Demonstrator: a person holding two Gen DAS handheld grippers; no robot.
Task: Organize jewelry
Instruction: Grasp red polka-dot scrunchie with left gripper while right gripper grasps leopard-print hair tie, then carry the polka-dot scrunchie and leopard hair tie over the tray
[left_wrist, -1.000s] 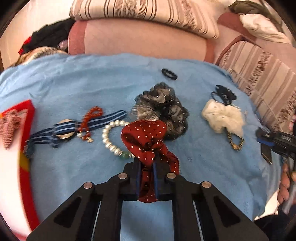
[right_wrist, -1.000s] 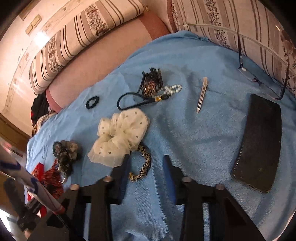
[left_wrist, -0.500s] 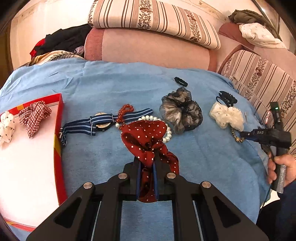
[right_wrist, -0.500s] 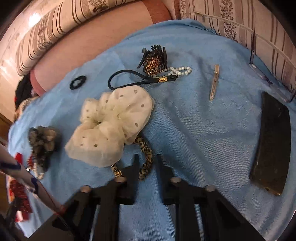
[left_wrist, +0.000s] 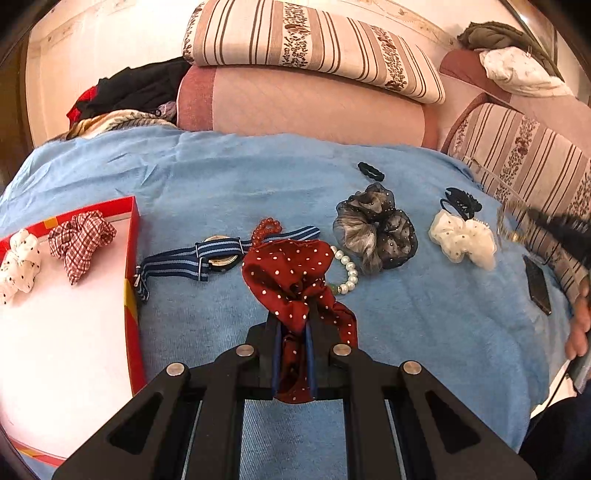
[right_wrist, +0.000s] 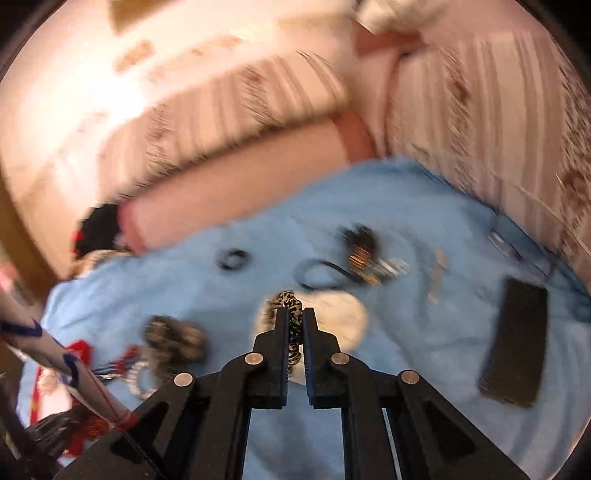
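Observation:
My left gripper (left_wrist: 293, 325) is shut on a dark red polka-dot scrunchie (left_wrist: 291, 273), held above the blue blanket (left_wrist: 221, 184). To its left lies a red-rimmed white tray (left_wrist: 131, 258) holding a checked scrunchie (left_wrist: 79, 240) and a white dotted scrunchie (left_wrist: 18, 264). A striped-strap watch (left_wrist: 207, 256), red beads (left_wrist: 267, 227), a pearl bracelet (left_wrist: 347, 273), a grey-black scrunchie (left_wrist: 376, 230) and a cream scrunchie (left_wrist: 463, 240) lie on the blanket. My right gripper (right_wrist: 294, 314) is shut on a leopard-print hair tie (right_wrist: 293, 325), lifted over the cream scrunchie (right_wrist: 347, 321); this view is blurred.
A dark phone (right_wrist: 517, 339) and a metal clip (right_wrist: 436, 277) lie at the blanket's right. A black claw clip (left_wrist: 461, 201) and small black elastic (left_wrist: 371, 170) sit further back. Striped cushions (left_wrist: 314, 48) and clothes (left_wrist: 129, 88) border the blanket. A person's hand (left_wrist: 580, 325) shows at right.
My right gripper closed on the leopard-print hair tie beside the cream scrunchie and lifted it off the blanket. My left gripper carried the red scrunchie back and left toward the tray, then held still.

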